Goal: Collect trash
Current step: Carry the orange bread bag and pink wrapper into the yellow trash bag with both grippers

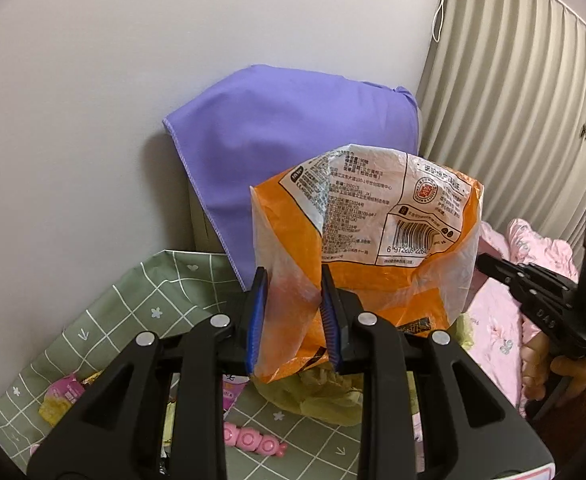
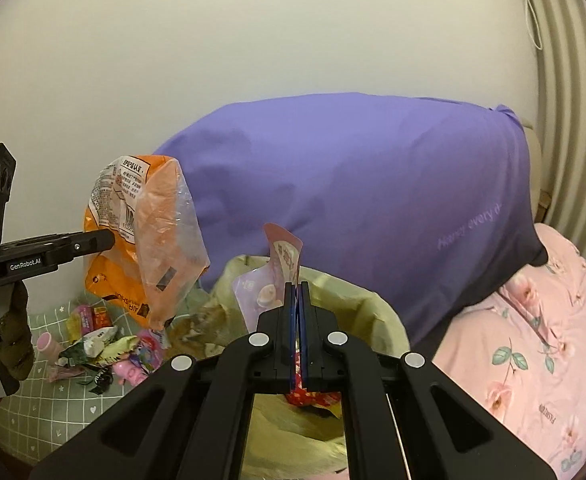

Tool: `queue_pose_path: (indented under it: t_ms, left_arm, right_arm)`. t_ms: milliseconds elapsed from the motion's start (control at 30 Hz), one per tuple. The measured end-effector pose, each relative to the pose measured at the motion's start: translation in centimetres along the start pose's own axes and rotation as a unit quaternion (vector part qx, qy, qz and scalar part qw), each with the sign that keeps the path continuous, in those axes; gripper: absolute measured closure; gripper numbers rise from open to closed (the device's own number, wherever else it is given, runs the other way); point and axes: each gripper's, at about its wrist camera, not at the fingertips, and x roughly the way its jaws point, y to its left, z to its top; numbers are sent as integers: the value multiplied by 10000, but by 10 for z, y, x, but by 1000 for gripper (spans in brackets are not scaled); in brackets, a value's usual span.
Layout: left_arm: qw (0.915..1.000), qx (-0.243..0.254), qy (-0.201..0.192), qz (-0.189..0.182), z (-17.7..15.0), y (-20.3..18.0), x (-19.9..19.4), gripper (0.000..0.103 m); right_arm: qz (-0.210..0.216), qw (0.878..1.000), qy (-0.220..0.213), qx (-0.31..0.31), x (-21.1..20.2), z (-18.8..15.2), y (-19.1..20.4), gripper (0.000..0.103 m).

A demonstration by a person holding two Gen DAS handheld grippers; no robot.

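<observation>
The left hand-held gripper (image 1: 293, 304) is clamped on the edge of an orange snack bag (image 1: 373, 248), held up above the yellow trash bag (image 2: 365, 308). The right hand-held gripper (image 2: 297, 300) is pinched tight on a pink wrapper (image 2: 281, 260) over that trash bag. More wrappers (image 2: 105, 344) litter the green checked table (image 1: 133, 300)
</observation>
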Motion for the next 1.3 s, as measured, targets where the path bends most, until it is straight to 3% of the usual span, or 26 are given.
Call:
queue_pose_path:
  t_ms: [167,367,567,833,1100,1300]
  left_arm:
    - [9997,-94,40,211,4,-2,12,79]
    - [9985,154,211,475,-2,-16,25,79]
    - [9966,448,653,234,-11,-47,58,79]
    - [9870,1058,1206,-94,-21,-96,120,78]
    - [9792,1265,1586,-42,-28,-110,174,79]
    - [9786,1243,1638,-84,-36,-106,167,79]
  right_arm:
    - [-28,10000,20,62,0,-2,-10,99]
    - [43,9997,244,63,15,-13,-6,99]
    - [-25,9988,477,46,31,-28,-14,99]
    - [-57,9979,564,298,35,-37,-54,99]
    - [17,9971,641,401,45,-49,-65,99]
    - [-53,9975,628,334,48,-47,-65,99]
